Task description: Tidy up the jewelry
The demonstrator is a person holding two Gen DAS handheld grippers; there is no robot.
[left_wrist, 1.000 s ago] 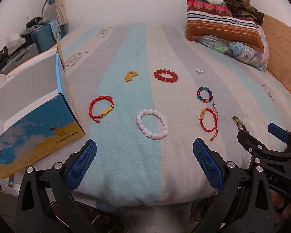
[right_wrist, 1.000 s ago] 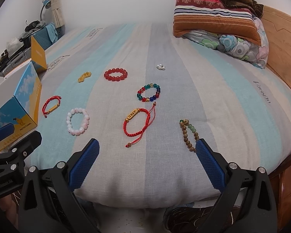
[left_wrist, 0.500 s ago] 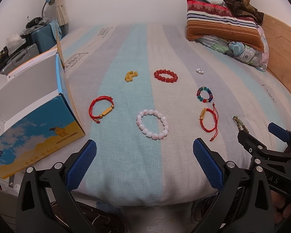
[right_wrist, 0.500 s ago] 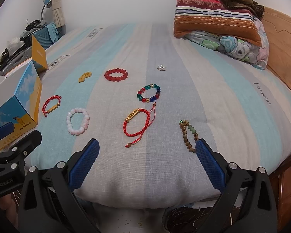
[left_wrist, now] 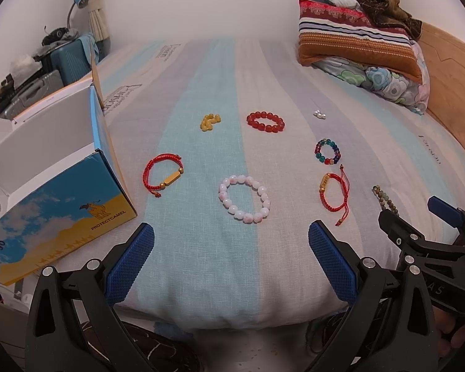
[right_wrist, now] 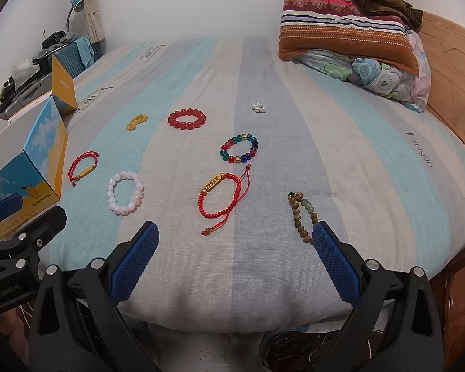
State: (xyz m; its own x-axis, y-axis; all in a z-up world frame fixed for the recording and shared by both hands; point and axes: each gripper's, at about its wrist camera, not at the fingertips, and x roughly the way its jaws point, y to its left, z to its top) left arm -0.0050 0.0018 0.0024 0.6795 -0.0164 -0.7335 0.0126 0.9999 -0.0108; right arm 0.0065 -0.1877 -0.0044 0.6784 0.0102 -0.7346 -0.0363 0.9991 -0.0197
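Several bracelets lie on the striped bed. A pink bead bracelet (left_wrist: 244, 198) (right_wrist: 126, 192) lies nearest my left gripper (left_wrist: 231, 232), which is open and empty above the bed's front edge. A red cord bracelet with a gold bar (left_wrist: 162, 176) lies beside the open box (left_wrist: 40, 167). Another red cord bracelet (right_wrist: 220, 199) and a brown bead strand (right_wrist: 301, 217) lie just ahead of my right gripper (right_wrist: 235, 232), open and empty. A red bead bracelet (right_wrist: 186, 118), a multicolour one (right_wrist: 239, 148), yellow beads (right_wrist: 136, 121) and small pearls (right_wrist: 259, 108) lie farther back.
Pillows (left_wrist: 356, 40) and a blanket are stacked at the far right by the wooden headboard (right_wrist: 449, 71). Suitcases and clutter (left_wrist: 46, 65) stand beyond the box at the left. The right gripper's body shows at the right of the left wrist view (left_wrist: 424, 241).
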